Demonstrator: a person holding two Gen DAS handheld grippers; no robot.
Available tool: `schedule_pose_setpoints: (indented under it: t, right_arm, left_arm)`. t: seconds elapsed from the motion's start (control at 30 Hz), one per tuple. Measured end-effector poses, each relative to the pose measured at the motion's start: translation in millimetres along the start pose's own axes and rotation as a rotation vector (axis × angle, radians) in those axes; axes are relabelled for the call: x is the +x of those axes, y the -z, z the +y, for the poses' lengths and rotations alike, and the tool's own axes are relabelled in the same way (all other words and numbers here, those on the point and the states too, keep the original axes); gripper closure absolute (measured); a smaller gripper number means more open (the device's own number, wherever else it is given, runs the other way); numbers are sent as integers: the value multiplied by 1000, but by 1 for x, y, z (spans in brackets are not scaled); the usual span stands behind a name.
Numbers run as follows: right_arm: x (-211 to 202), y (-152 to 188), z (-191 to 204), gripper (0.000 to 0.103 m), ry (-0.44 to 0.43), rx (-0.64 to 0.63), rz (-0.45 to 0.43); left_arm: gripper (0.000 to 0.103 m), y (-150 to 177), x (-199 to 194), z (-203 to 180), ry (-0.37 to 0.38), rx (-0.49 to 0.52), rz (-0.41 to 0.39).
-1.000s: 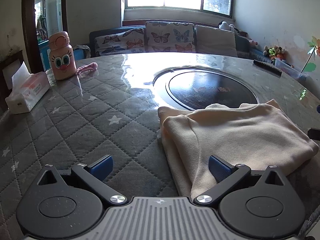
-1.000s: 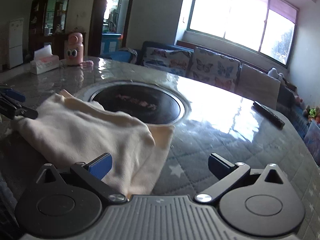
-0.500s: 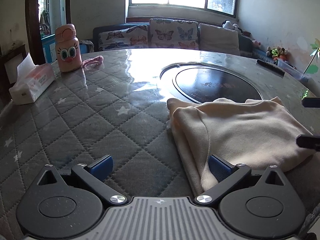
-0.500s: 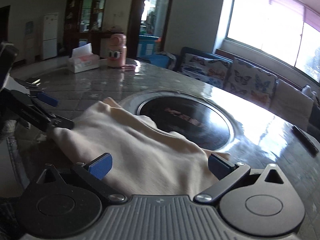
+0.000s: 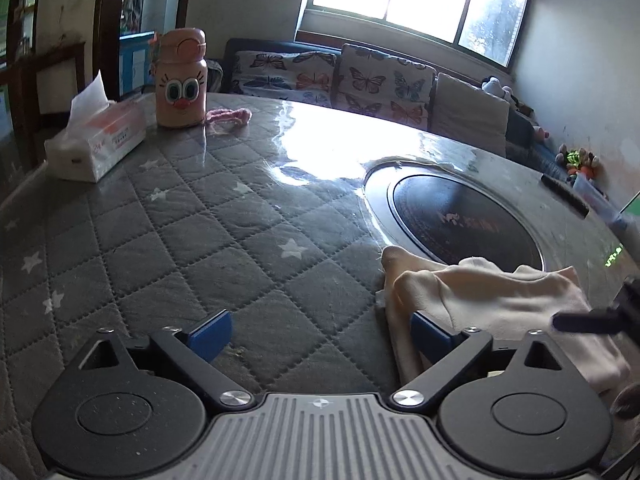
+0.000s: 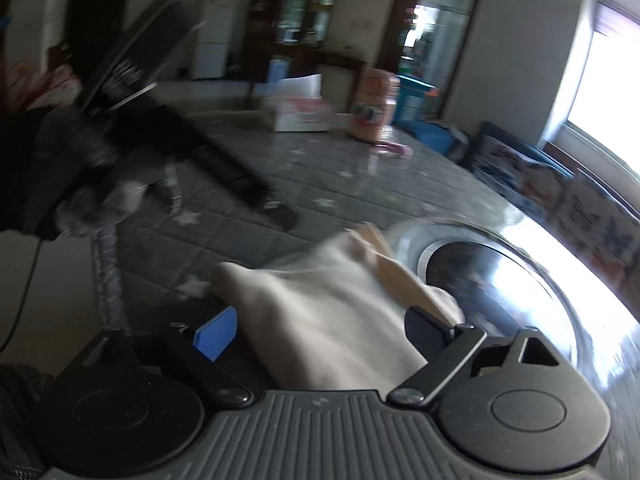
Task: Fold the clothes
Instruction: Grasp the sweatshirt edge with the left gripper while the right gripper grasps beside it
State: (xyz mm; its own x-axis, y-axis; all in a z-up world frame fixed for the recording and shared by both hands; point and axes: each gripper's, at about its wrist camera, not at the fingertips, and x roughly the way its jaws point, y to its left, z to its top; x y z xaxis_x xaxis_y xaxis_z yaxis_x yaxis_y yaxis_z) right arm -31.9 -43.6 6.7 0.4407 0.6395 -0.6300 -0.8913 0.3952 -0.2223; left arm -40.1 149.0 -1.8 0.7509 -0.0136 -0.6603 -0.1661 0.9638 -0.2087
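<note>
Blue pads tip both my claws. My left claw (image 5: pixel 320 334) stands wide, its jaws having just been closing a little; its right finger (image 5: pixel 430 336) lies against the near edge of the cloth (image 5: pixel 492 300), while the left one hangs over bare quilted table (image 5: pixel 200 240), so nothing is pinched. My right claw (image 6: pixel 320 330) also stands wide and has just been closing a little; the cloth (image 6: pixel 332 312) lies between its fingers, but the pads do not press it.

The cloth is one cream piece, folded, lying on the table beside the dark round inset (image 5: pixel 464 216) and overlapping its rim.

Further out stands one tissue box (image 5: pixel 96 144) with a tissue sticking up from its slot, and one pink bottle (image 5: pixel 181 80) with a cartoon face, lid shut; its contents are hidden. A pink band (image 5: pixel 230 115) lies beside it.

The right wrist view is badly blurred. There my left claw (image 6: pixel 276 210) shows as a dark streak, its jaws unreadable. In the left wrist view only a dark finger (image 5: pixel 584 320) of the right claw juts in, cut off at the frame.
</note>
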Motion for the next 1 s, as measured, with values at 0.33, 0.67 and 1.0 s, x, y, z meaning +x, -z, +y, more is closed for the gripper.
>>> schedule_pose_setpoints:
  t: [0.33, 0.67, 1.0]
  right_arm:
    - [28, -9, 39, 51, -36, -184, 48]
    - [16, -13, 26, 86, -36, -74, 10]
    - [-6, -13, 3, 91, -45, 29, -71]
  left_arm:
    - [11, 3, 9, -4, 114, -87, 52]
    - [8, -5, 19, -6, 204, -240, 102]
    - [15, -9, 32, -16, 288, -348, 160]
